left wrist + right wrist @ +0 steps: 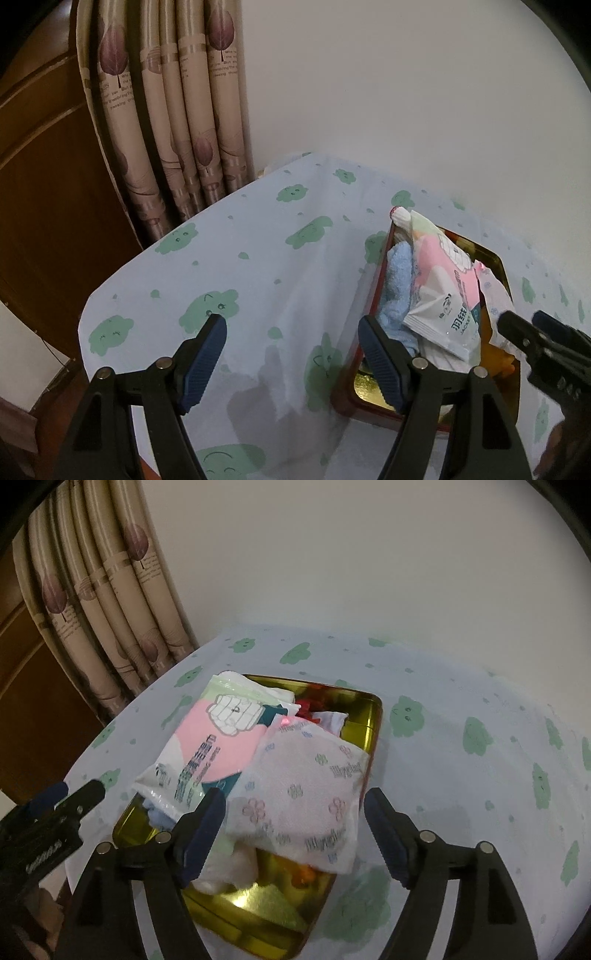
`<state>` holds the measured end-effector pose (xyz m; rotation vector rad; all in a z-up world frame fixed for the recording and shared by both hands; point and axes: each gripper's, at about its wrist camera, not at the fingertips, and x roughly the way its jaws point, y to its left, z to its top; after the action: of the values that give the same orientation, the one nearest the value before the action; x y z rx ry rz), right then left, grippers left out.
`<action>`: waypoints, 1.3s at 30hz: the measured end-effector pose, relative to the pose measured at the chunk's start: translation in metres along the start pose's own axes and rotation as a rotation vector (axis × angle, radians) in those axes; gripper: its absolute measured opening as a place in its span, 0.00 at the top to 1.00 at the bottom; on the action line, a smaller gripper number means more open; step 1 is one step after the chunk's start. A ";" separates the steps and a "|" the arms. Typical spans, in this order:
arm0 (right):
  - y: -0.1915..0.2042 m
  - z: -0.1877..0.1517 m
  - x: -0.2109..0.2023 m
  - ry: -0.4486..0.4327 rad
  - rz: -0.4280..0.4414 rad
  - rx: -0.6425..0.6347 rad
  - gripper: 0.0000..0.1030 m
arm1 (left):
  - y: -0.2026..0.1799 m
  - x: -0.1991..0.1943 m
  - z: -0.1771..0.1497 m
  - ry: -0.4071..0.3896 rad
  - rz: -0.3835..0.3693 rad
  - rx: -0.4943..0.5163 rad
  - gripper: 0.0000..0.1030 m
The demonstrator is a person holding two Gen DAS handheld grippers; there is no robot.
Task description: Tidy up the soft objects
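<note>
A gold tin (373, 716) with a dark red outer wall (347, 402) stands on the table, piled with soft goods. A pink and white packet (221, 738) (443, 288) lies on top of a blue towel (399, 280). A floral tissue pack (303, 794) (495, 291) rests on the pile, tilted over the tin's right rim. My right gripper (293, 803) stands open over it, with the pack lying between the fingers and the pads off it. My left gripper (291, 328) is open and empty over the cloth, just left of the tin.
A pale blue tablecloth with green cloud prints (258, 266) (461, 775) covers the round table. A white wall lies behind, with a curtain (177, 110) and a wooden door (37, 184) at the left. White cloth (229, 867) and something red (306, 705) also lie in the tin.
</note>
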<state>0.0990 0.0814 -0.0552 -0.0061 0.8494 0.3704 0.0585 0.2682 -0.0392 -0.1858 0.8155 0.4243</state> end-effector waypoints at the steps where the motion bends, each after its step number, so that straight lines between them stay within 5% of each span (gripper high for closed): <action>1: 0.003 -0.004 -0.006 -0.013 -0.021 -0.015 0.23 | -0.001 0.000 0.000 -0.001 0.000 0.001 0.26; 16: 0.034 -0.041 -0.047 -0.074 -0.089 -0.105 0.05 | -0.008 -0.001 -0.003 -0.007 0.010 0.032 0.26; 39: 0.027 -0.047 -0.036 -0.023 -0.083 -0.085 0.04 | -0.016 -0.004 -0.005 -0.023 0.008 0.068 0.26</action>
<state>0.0342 0.0878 -0.0561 -0.1157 0.8078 0.3274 0.0599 0.2512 -0.0393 -0.1148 0.8071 0.4051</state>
